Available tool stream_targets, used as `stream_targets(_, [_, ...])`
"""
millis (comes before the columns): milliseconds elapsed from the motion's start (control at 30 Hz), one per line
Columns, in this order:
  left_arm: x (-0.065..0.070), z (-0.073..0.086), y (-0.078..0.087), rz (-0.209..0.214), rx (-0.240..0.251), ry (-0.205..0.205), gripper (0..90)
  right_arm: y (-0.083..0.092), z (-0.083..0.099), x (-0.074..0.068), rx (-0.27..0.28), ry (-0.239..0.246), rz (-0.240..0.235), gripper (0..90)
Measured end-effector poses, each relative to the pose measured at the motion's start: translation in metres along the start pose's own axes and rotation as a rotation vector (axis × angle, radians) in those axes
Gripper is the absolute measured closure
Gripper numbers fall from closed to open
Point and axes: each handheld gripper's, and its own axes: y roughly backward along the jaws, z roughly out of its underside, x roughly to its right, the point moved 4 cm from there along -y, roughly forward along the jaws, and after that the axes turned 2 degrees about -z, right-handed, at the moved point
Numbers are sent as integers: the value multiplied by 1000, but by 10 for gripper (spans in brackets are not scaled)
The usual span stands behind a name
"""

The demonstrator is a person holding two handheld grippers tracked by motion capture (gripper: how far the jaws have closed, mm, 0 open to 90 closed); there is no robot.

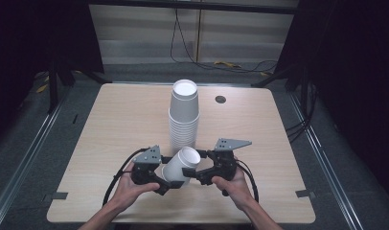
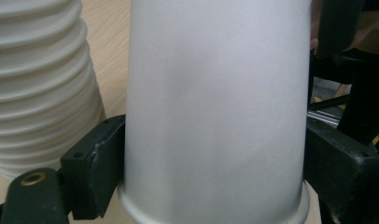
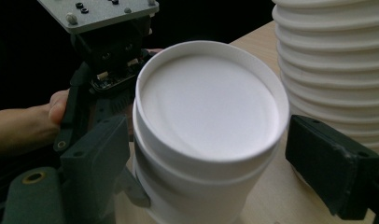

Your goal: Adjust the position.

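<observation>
A white paper cup (image 1: pixel 180 165) lies tilted above the table's front middle, its closed base turned up and to the right. My left gripper (image 1: pixel 166 179) is shut on it near the rim, and in the left gripper view both pads (image 2: pixel 96 163) press the cup's wall (image 2: pixel 215 107). My right gripper (image 1: pixel 195 165) is open around the base end. In the right gripper view the cup's base (image 3: pixel 206 102) faces me; the left pad (image 3: pixel 94 154) is at the wall and the right pad (image 3: pixel 332 163) stands clear. A second rim ridge hints at two nested cups.
A tall stack of upturned white cups (image 1: pixel 184 115) stands on the wooden table (image 1: pixel 120 124) just behind the held cup, close to both grippers (image 3: pixel 332 56). A small round grommet (image 1: pixel 220 99) sits near the far edge. Cables lie on the floor beyond.
</observation>
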Motion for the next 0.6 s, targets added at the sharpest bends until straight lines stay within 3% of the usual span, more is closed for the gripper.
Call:
stream_targets(267, [-3,-2,1,5,-3,23,142,9,-5,3,-14,16,0,138])
stream_targets(333, [-3,-1,2,-11,-28,3,142,11,-6,3,-12,17,-6,138])
stream_targets(467, [-5,-1,5,-16,-43,13,144,14,-3,3,-44,23,-17,139])
stream_targets(600, [-5,-3,9,-29,-80,-13,145,14,0,3,-80,29,-17,140])
